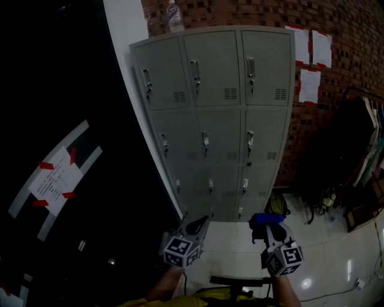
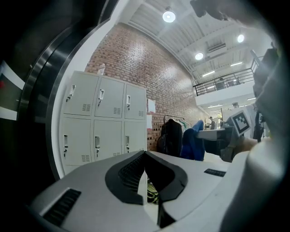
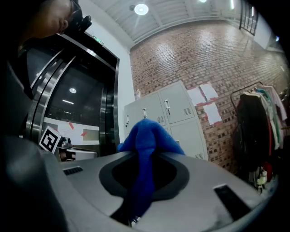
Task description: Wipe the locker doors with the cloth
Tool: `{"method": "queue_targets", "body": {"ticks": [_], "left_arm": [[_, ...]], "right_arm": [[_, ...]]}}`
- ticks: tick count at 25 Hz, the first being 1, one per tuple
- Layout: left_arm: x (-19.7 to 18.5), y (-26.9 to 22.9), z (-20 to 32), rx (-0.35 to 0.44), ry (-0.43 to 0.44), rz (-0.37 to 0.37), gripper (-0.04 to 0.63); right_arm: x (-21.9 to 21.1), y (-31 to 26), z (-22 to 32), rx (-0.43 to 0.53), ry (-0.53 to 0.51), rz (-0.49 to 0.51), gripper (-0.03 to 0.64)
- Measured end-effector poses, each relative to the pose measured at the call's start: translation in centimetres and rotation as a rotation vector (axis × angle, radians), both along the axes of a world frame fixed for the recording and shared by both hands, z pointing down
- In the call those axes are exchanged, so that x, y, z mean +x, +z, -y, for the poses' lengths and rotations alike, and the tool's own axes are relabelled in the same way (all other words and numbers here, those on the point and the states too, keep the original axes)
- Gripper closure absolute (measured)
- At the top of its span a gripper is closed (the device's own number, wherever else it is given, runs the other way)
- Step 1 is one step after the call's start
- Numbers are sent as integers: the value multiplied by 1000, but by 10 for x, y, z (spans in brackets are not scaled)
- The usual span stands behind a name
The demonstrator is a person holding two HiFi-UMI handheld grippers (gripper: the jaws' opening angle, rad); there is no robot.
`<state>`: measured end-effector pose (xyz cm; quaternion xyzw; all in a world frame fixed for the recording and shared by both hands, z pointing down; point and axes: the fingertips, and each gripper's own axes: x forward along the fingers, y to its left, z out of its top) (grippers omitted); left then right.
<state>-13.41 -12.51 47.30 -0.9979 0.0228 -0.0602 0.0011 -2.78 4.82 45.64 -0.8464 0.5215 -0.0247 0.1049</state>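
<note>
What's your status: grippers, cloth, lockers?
Left gripper shut, empty. Right gripper shut on blue cloth. Lockers ahead, not yet touched. Nothing seen in the way.

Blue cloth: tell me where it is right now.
The blue cloth is clamped in the right gripper, at the head view's lower right, short of the grey lockers.

Lockers [image 1: 216, 120]: the foot of the bottom row is hidden behind the left gripper [image 1: 195, 226] and right gripper [image 1: 267, 223].
Cloth [image 3: 144, 136]: the lower end is lost between the right gripper's jaws.
Papers [image 1: 311, 85] on the brick: print too small to read.
Object [image 1: 174, 15] atop the lockers: too dim and small to identify.
Clothes rack [image 1: 369, 150]: cut by the right edge.
</note>
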Motion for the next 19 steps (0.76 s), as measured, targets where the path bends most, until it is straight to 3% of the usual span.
{"method": "queue_targets", "body": {"ticks": [10,19], "left_arm": [[-83,3,16,2,-40,29,589],[-112,-8,13,-1,-25,-2,590]], "right_arm": [[-76,8,23,-43,-34,19,552],[-111,11,21,-59,-11,29,552]]}}
